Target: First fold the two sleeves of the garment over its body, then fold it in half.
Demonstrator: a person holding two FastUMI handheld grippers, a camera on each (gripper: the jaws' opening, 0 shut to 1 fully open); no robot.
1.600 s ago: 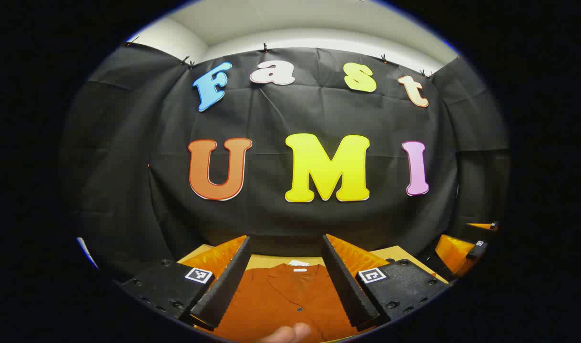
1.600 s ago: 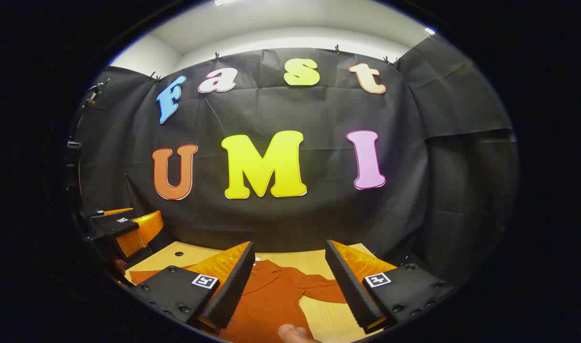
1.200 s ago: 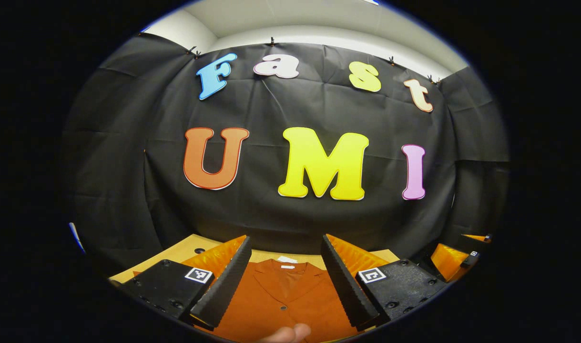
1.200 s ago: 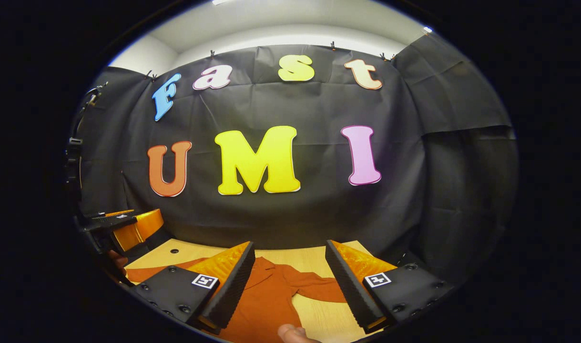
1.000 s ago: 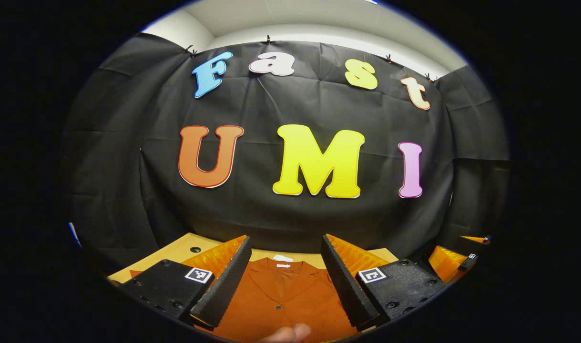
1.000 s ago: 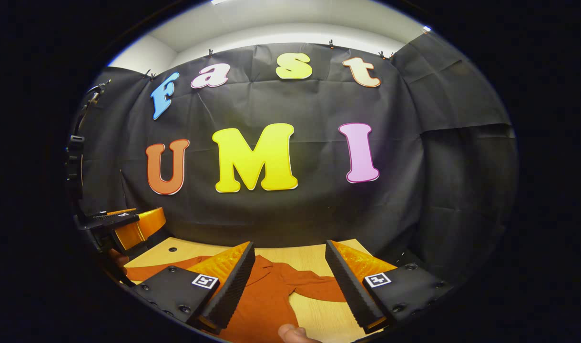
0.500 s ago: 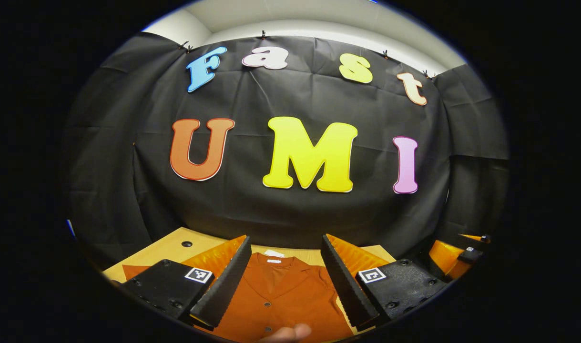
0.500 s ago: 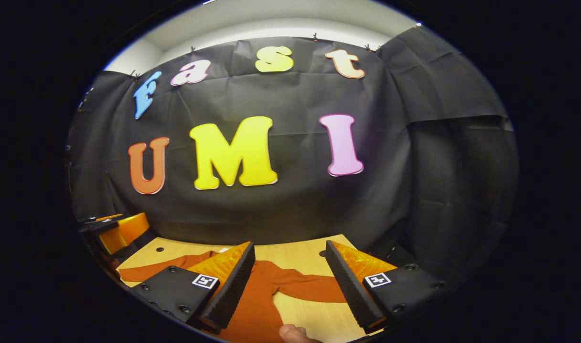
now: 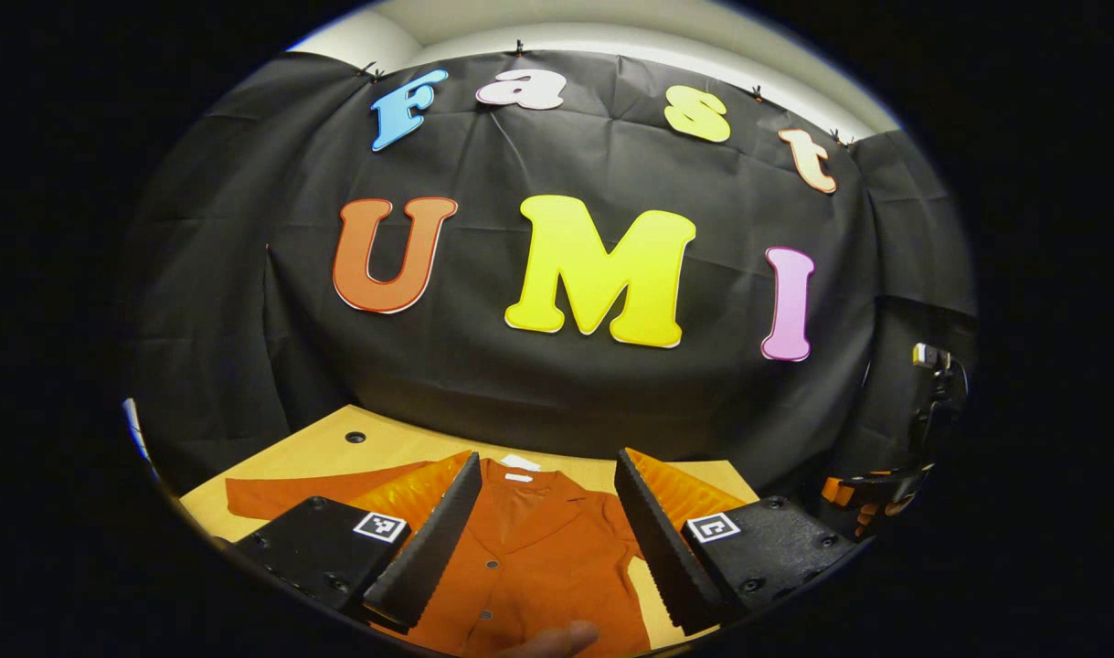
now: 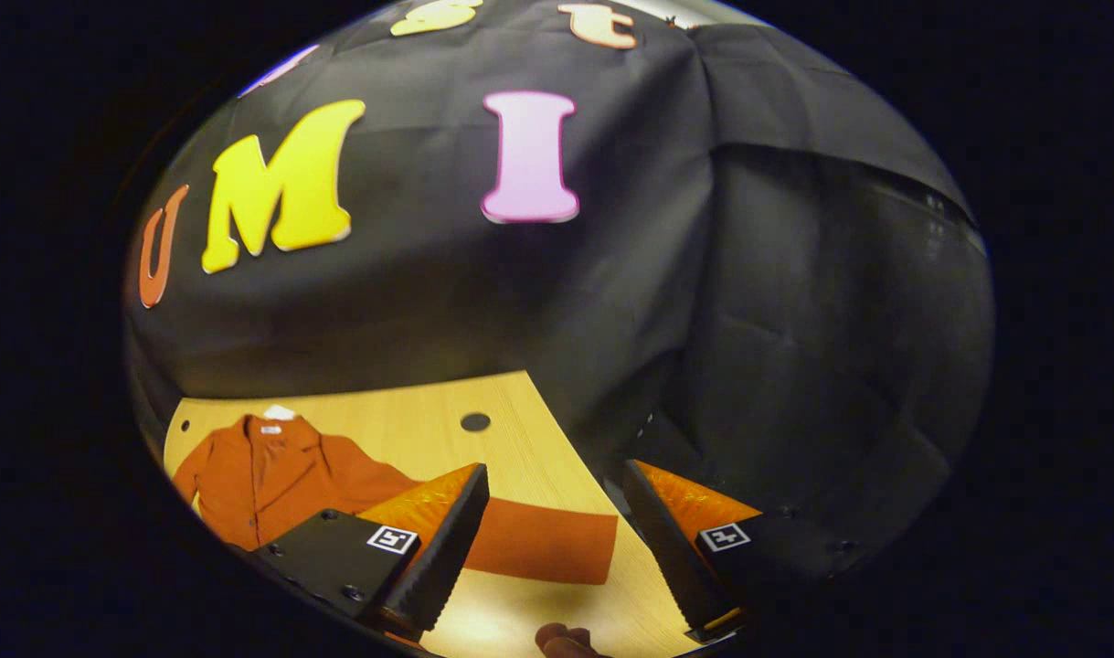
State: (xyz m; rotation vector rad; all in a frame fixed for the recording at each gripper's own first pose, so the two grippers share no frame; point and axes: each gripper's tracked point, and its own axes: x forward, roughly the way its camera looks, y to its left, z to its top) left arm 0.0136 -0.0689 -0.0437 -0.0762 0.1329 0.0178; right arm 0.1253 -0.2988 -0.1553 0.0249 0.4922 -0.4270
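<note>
A rust-orange button shirt (image 9: 543, 557) lies flat on the wooden table (image 9: 383, 448), collar toward the wall. In the left gripper view its body runs between the fingers of my left gripper (image 9: 543, 548), which hovers open above it, and one sleeve (image 9: 282, 489) stretches out to the left. In the right gripper view the shirt (image 10: 273, 480) lies at the left and its other sleeve (image 10: 543, 544) reaches right, its cuff between the spread fingers of my right gripper (image 10: 552, 557). That gripper is open and above the table. The right gripper (image 9: 863, 498) also appears far right in the left gripper view.
The table (image 10: 410, 429) has a round hole (image 10: 474, 421) near the back and its right edge runs down just past the cuff. Black cloth walls stand close behind and to the right. A thumb (image 10: 561, 638) rests at the bottom of the view.
My right gripper has swung to the right and tipped down, so the shirt slid to the view's left and the sleeve cuff came between its fingers. The left gripper tipped down slightly.
</note>
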